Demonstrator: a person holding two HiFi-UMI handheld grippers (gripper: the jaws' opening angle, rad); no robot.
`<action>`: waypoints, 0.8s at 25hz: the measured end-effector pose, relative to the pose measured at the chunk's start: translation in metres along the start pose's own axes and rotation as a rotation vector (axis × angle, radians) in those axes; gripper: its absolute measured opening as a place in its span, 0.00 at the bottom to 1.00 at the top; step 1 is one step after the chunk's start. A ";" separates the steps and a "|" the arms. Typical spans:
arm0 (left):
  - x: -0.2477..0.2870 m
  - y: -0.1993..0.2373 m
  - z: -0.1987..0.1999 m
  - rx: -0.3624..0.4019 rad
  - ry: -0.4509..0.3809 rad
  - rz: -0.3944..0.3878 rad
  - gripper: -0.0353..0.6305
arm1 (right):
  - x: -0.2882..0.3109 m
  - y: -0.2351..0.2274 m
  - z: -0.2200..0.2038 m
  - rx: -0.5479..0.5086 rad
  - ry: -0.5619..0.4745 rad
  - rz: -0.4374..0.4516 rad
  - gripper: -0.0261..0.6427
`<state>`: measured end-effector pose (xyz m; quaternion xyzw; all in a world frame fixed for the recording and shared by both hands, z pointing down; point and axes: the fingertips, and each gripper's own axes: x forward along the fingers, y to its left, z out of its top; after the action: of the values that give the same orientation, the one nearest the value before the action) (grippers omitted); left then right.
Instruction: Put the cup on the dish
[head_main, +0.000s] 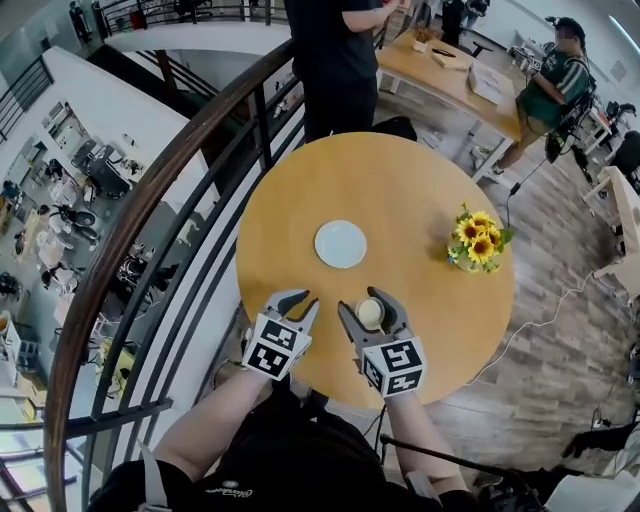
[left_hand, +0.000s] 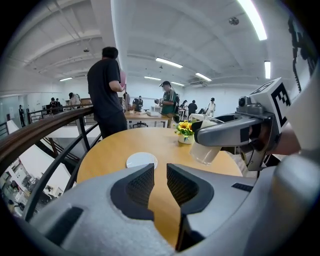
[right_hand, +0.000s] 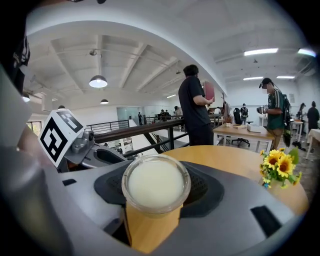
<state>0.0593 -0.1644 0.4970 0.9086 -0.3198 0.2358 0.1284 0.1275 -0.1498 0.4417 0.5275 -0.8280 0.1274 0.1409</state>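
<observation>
A round wooden table (head_main: 420, 190) has a white dish (head_main: 340, 244) near its middle. Over the table's near edge, the right gripper (head_main: 368, 305) clamps a clear cup (head_main: 371, 314), short of the dish. The left gripper (head_main: 300, 300) beside it has its jaws a little apart, with nothing between them.

The table (head_main: 420, 190) is showing an even honey-tan wood tone, and the dish (head_main: 340, 244) is showing plain white. The cup (right_hand: 156, 185) is appearing clear, its contents creamy off-white. The left gripper (head_main: 303, 300) and right gripper (head_main: 370, 305) are presenting grey bodies with black ribbed pads (left_hand: 140, 187), each marker cube (head_main: 275, 350) carrying black-and-white squares. The flowers (head_main: 478, 236) are displaying yellow petals and green leaves. The railing (head_main: 150, 200) is showing dark brown over black bars.
</observation>
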 end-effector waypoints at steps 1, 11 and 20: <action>0.005 0.002 -0.005 -0.008 0.008 -0.002 0.18 | 0.005 -0.001 -0.004 0.004 0.009 0.000 0.42; 0.051 0.008 -0.063 -0.084 0.126 -0.029 0.18 | 0.041 -0.015 -0.079 0.063 0.138 0.015 0.42; 0.075 0.013 -0.083 -0.107 0.164 -0.061 0.18 | 0.069 -0.021 -0.101 0.095 0.179 0.011 0.42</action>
<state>0.0732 -0.1818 0.6069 0.8875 -0.2928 0.2879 0.2093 0.1284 -0.1800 0.5625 0.5154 -0.8081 0.2142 0.1885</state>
